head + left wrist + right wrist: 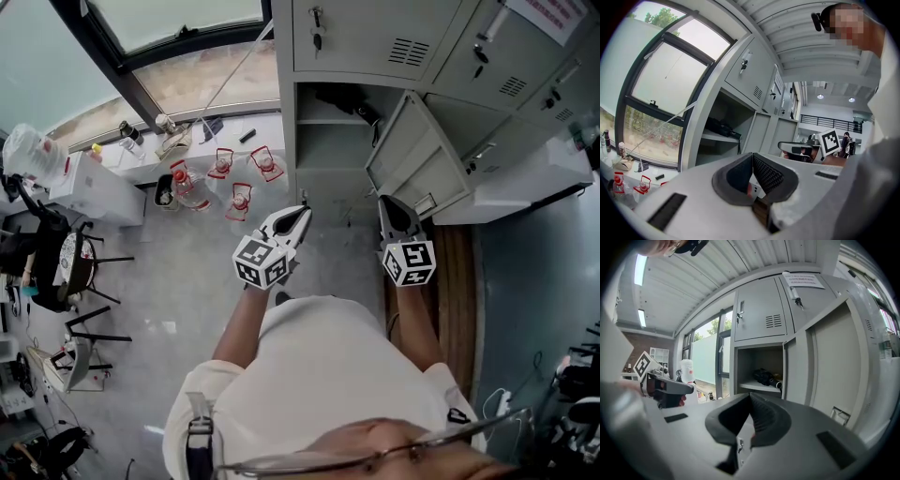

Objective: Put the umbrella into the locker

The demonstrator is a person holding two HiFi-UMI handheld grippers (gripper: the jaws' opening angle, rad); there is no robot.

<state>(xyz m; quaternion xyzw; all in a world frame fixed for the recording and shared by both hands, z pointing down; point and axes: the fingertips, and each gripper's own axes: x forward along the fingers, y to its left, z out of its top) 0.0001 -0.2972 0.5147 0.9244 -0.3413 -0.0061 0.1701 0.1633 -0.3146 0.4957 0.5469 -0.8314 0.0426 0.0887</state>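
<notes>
Looks done: umbrella [766, 376], probably that dark bundle, lies on the shelf [757, 386] inside the open locker [745, 363] far ahead, while left tongs [752, 157] and right tongs [750, 397] are both pinched together, empty.

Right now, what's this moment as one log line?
umbrella: on locker shelf | locker door: open | left claw: shut, empty | right claw: shut, empty

Locker shelf [756, 386], a black folded umbrella [766, 377] on it (door [829, 362] swung open)

One umbrella [345, 99], one open locker [328, 150], two grippers [302, 214] [386, 202].
</notes>
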